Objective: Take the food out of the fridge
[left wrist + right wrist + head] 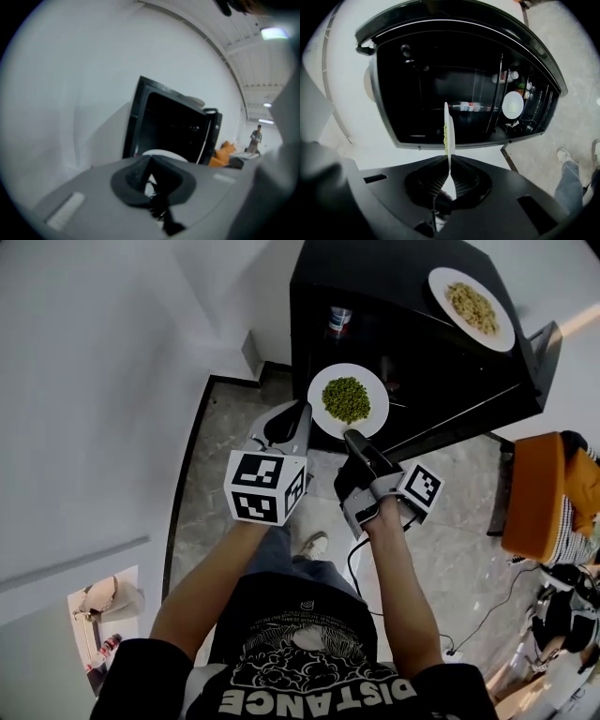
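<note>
Head view, with both gripper views. The right gripper (450, 158) was clamped on the near rim of a white plate (322, 381), which its own view showed edge-on and pinched between the two jaws. The plate carried a heap of green peas (346, 399) and was held in the air, outside and in front of the open black fridge (412, 324), above the stone floor (234, 456). The left gripper (302, 411) lay just beside the plate's left edge with its jaws drawn together at the tips; whether they touched the rim could not be told. A second plate (441, 282), bearing pale food, rested on top of the fridge. A bottle (339, 320) lay on a shelf inside. An orange chair (534, 493) stood to the right, apart from the fridge.
</note>
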Demonstrator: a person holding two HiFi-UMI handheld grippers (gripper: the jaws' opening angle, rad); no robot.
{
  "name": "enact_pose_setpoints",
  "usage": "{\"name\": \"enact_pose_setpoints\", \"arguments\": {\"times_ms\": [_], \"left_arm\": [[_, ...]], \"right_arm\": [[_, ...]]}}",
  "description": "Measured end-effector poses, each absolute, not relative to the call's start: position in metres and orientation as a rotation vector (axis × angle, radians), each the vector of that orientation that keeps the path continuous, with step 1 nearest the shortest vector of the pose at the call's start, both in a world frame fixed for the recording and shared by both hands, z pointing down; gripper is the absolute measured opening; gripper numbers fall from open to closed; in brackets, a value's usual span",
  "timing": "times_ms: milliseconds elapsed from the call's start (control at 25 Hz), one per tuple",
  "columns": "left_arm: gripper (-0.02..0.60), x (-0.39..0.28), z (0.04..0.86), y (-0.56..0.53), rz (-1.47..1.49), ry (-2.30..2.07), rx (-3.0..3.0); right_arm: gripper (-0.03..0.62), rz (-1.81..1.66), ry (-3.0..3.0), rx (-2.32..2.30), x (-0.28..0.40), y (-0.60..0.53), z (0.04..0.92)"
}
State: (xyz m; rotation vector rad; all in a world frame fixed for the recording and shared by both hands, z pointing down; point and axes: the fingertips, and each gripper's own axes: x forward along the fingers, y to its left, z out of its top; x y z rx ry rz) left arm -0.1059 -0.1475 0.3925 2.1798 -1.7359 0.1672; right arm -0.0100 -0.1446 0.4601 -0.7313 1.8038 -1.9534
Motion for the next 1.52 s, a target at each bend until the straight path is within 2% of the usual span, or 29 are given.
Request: {"name": "enact_pose_setpoints", "arguments": {"times_ms": [560,800,1240,1520], "left_arm": [[0.002,-0.137,0.348,-0.120,0.111,-1.841,2.128],[0.002,-0.126,0.330,-0.132,0.102,-1.807,2.187],[0.002,-0.084,0.314,-0.162,0.114,-1.667,2.324],[0.002,-0.095,0.306,-0.224,0.112,-1.608,2.362]], "right_arm": [[0.011,-1.894,1.928,-0.547,-0.009,-0.100,0.331],[0.011,-1.835,1.991,-0.491,-0.016,-0.100,0.283],[0.011,-1.756,2.024,-0.497,-0.024,-0.148,0.241],[0.011,-1.779,1.945,-0.557,-0.046,-0.232,0.239]]}}
